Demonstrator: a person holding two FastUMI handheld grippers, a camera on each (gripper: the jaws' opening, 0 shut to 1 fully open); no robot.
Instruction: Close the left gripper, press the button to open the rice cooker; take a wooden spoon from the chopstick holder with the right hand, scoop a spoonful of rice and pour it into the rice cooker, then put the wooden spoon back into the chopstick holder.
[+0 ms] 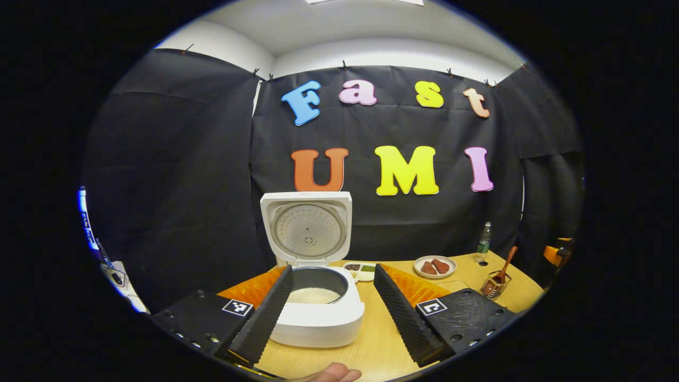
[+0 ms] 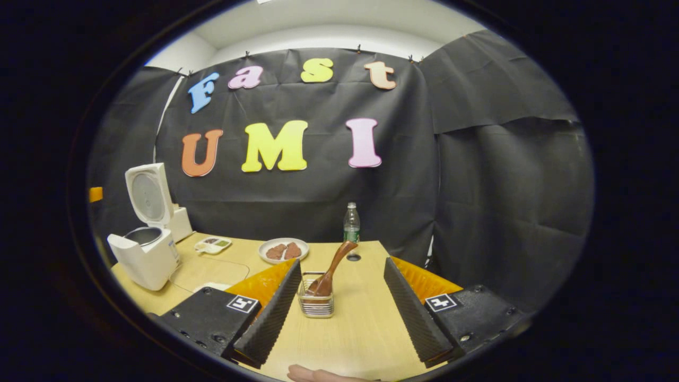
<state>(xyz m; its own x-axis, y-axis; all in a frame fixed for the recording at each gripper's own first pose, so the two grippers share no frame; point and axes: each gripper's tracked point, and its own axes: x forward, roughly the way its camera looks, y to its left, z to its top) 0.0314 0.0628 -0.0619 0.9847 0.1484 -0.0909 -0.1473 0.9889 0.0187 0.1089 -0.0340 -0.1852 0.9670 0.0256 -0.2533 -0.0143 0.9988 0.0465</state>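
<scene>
Wooden table (image 2: 350,329) held an open rice cooker (image 1: 317,307), rice inside. Right gripper (image 2: 342,313), fingers apart, faced the wooden spoon (image 2: 331,270) in the chopstick holder (image 2: 315,302) at 12 o'clock; left gripper (image 1: 331,313) also gaped. Grasping the spoon probably came next.

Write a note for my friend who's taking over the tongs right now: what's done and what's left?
Left tongs: open, holding nothing, in front of the rice cooker.
Right tongs: open, holding nothing, facing the chopstick holder.
Rice cooker: lid up, so the button press looks done. Something pale lies in the pot; I can't tell whether a spoonful has been poured in.
Wooden spoon: standing tilted in the chopstick holder on the table.
Left, judging by this: if the scoop isn't done, grab the spoon with the right tongs, scoop rice, pour it into the cooker, put the spoon back.
</scene>
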